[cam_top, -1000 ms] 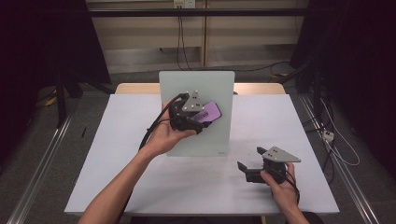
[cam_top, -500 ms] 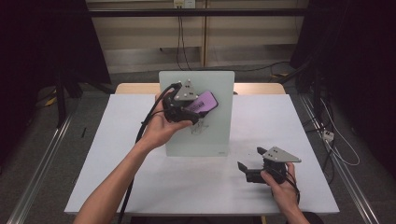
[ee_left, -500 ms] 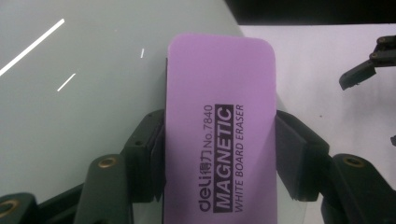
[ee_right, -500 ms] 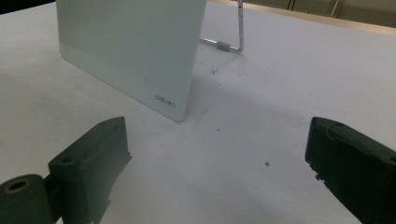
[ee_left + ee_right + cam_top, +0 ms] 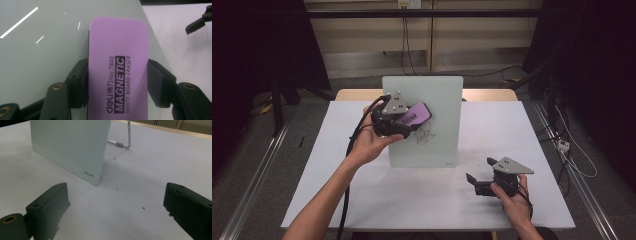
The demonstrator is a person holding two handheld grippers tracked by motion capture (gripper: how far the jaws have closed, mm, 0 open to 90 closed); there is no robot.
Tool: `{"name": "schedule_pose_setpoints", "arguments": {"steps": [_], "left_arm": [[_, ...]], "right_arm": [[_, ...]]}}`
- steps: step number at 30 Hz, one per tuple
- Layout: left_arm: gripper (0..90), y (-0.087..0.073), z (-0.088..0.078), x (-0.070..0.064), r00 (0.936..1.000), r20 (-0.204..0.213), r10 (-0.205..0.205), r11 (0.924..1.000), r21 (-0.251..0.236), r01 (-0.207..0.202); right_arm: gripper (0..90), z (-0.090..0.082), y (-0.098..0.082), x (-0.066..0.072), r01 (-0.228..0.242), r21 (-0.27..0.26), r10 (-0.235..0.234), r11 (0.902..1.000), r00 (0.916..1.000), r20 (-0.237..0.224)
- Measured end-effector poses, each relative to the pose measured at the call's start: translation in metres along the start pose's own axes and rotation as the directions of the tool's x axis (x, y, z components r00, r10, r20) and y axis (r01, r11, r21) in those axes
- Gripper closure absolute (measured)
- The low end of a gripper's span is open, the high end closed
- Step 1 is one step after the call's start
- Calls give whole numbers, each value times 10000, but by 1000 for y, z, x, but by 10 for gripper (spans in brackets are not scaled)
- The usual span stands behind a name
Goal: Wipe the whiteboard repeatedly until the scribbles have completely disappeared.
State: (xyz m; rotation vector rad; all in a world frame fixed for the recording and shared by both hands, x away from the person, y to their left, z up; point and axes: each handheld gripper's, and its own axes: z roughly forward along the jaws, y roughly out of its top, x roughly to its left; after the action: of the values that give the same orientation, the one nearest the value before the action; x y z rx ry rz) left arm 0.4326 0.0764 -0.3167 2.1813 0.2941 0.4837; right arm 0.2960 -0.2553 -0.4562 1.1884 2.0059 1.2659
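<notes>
I have the left claw (image 5: 404, 122) raised at the face of the upright glass whiteboard (image 5: 437, 100), which stands at the far middle of the white counter (image 5: 337, 150), around twelve o'clock from my seat. Its jaws are clamped on a purple eraser (image 5: 412, 115), one jaw on each long side. In the left gripper view the eraser (image 5: 117, 70) stands between the two black jaws, its printed side toward the camera: "deli No.7840 MAGNETIC WHITE BOARD ERASER". The pale board (image 5: 45, 50) lies right behind it; I cannot tell whether the eraser touches the glass. My left hand (image 5: 372, 142) wraps the gripper body from below, and its cable (image 5: 349, 165) trails back along my forearm toward six o'clock.

Just at four o'clock from the eraser, dark scribbled marks (image 5: 426, 134) sit on the board's face.

The right claw (image 5: 472, 180) rests low on the counter at about four o'clock, well apart from the board, held in my right hand (image 5: 514, 200). Its jaws stand wide apart with nothing between them. In the right gripper view I see the board's lower corner (image 5: 92, 173) with a small "deli" mark, and a metal stand leg (image 5: 125, 143) behind it on the counter (image 5: 140, 177). A few dark specks (image 5: 143, 208) lie on the counter near that corner.
</notes>
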Motion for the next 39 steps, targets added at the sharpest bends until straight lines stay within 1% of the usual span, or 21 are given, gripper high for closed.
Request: {"name": "schedule_pose_setpoints", "arguments": {"steps": [4, 8, 10, 13, 15, 16, 17, 18, 20, 23, 24, 27, 30, 32, 34, 36, 37, 39], "left_arm": [[408, -7, 2, -4, 9999, 47, 153, 9997, 170, -154], [407, -13, 5, -10, 9993, 115, 355, 9983, 447, -360], [407, -18, 5, -12, 9994, 150, 315, 9982, 497, -322], [407, -23, 4, -11, 9994, 251, 245, 9980, 578, -259], [408, -23, 2, -10, 9995, 149, 287, 9987, 417, -293], [408, -22, 0, -10, 9992, -60, 387, 9987, 335, -384], [409, -20, -2, -9, 9990, -179, 414, 9988, 267, -409], [408, -18, -4, -6, 9989, -272, 389, 9991, 190, -384], [409, -14, -10, 1, 9994, -288, 203, 9998, 41, -202], [409, -7, -17, 10, 9989, -458, 9, 9998, -223, -19], [409, -6, -18, 11, 9985, -547, -16, 9996, -286, 0], [408, -6, -18, 11, 9985, -556, -3, 9994, -352, -17], [408, -10, -14, 8, 9991, -416, 55, 9995, -318, -69], [407, -12, -10, 5, 9992, -326, 214, 9996, -152, -220], [407, -16, -7, 2, 9995, -157, 272, 9996, -42, -273], [408, -19, -5, -1, 9996, -11, 286, 9996, 51, -286], [408, -21, -3, -3, 9997, 60, 222, 9997, 53, -222], [408, -24, 0, -6, 9993, 231, 277, 9995, 169, -281]], "right_arm": [[59, 0, 0, 0, -2, 9, 2, 10000, 10000, -8], [59, 0, 0, 0, -3, 19, 3, 10000, 10000, -10], [59, 0, 0, 0, -9, 13, 9, 10000, 10000, -6], [59, 0, 0, 0, -3, 5, 3, 10000, 10000, 7], [59, 1, 0, 0, -3, 8, 3, 10000, 10000, -2], [58, 1, 0, 0, -11, 27, 11, 10000, 10000, 8], [59, 1, 0, 0, 3, 26, -3, 10000, 10000, -7], [59, 1, 0, 0, 7, 31, -7, 10000, 10000, -11], [59, 1, 0, 0, -11, 12, 11, 10000, 10000, 0], [59, 1, 0, -1, -24, 4, 24, 10000, 10000, 14], [59, 1, 0, -1, -22, 3, 22, 10000, 10000, 14], [59, 1, 0, 0, -13, 15, 13, 10000, 10000, -8], [59, 1, 0, 0, -9, 23, 9, 10000, 10000, -14], [59, 1, 0, 0, -9, 27, 9, 10000, 10000, 5], [59, 1, 0, 0, -12, 9, 12, 10000, 10000, 3], [59, 1, 0, 0, -11, 16, 11, 10000, 10000, 5], [59, 1, 0, 0, -10, 26, 10, 10000, 10000, 15], [59, 1, 0, 0, -14, 36, 14, 10000, 10000, 4]]}}
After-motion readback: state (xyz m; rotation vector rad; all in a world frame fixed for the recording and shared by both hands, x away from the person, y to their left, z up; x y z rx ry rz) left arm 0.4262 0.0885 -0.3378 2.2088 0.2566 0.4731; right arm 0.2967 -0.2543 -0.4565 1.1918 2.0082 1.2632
